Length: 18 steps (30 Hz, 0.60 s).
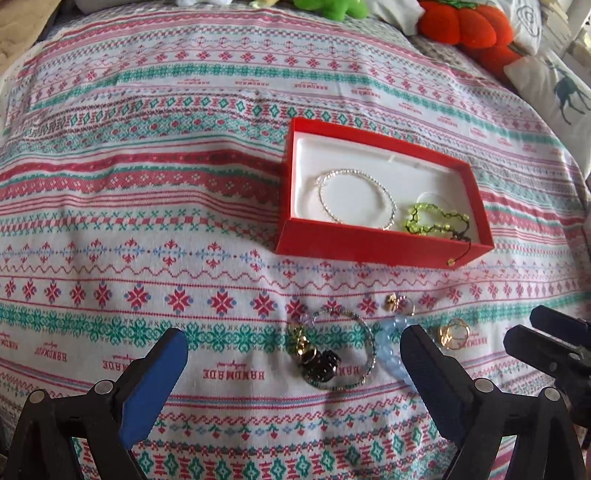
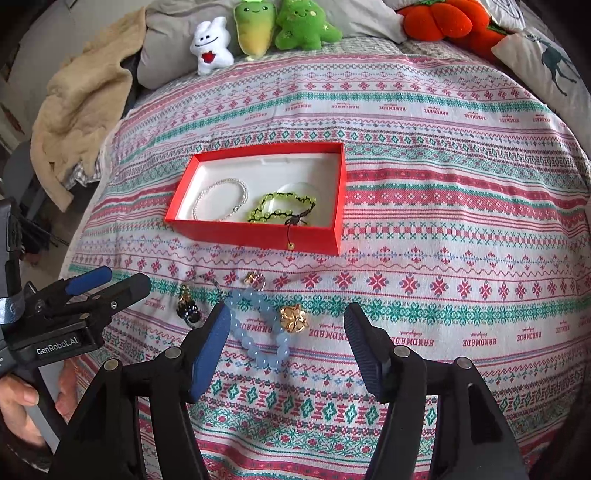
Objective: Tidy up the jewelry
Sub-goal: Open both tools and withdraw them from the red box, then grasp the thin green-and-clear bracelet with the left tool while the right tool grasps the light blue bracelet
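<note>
A red box [image 1: 373,248] [image 2: 258,233] with a white lining lies on the patterned cloth. It holds a silver bracelet [image 1: 354,199] [image 2: 221,199] and a green beaded bracelet [image 1: 436,218] [image 2: 280,208]. In front of it lie a charm bangle with dark beads [image 1: 328,354] [image 2: 189,306], a blue bead bracelet [image 1: 391,347] [image 2: 258,328], a gold piece [image 1: 454,334] [image 2: 293,318] and a small ring [image 1: 397,302] [image 2: 255,278]. My left gripper [image 1: 295,347] [image 2: 110,282] is open above the bangle. My right gripper [image 2: 286,325] [image 1: 535,328] is open over the blue bracelet and gold piece.
Plush toys [image 2: 255,29], an orange plush pumpkin [image 1: 469,27] [image 2: 443,16] and a deer-print pillow [image 1: 557,88] [image 2: 546,62] line the far edge. A beige blanket [image 2: 81,110] hangs at the far left.
</note>
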Each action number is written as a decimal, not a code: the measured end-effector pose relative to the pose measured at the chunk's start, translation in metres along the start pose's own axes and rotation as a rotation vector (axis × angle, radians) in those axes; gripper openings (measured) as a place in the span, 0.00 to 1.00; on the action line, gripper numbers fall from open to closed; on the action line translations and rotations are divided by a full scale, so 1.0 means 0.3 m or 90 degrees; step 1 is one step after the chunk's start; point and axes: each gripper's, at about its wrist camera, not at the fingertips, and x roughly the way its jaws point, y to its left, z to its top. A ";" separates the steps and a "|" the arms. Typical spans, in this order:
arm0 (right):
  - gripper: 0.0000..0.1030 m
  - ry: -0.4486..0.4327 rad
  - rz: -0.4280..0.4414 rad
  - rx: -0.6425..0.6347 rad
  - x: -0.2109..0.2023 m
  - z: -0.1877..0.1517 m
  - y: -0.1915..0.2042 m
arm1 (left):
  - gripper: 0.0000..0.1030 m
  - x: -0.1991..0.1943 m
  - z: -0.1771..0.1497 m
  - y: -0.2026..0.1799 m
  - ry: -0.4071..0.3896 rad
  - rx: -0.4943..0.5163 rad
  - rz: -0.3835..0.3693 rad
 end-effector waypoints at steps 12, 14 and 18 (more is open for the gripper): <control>0.65 0.063 -0.012 0.030 0.074 -0.041 -0.003 | 0.83 0.071 -0.029 0.050 0.063 -0.059 -0.037; 0.65 0.069 -0.013 0.031 0.083 -0.042 -0.003 | 0.76 0.089 -0.023 0.047 0.069 -0.066 -0.043; 0.65 0.076 -0.009 0.032 0.094 -0.039 0.002 | 0.45 0.130 0.000 0.028 0.077 -0.069 -0.063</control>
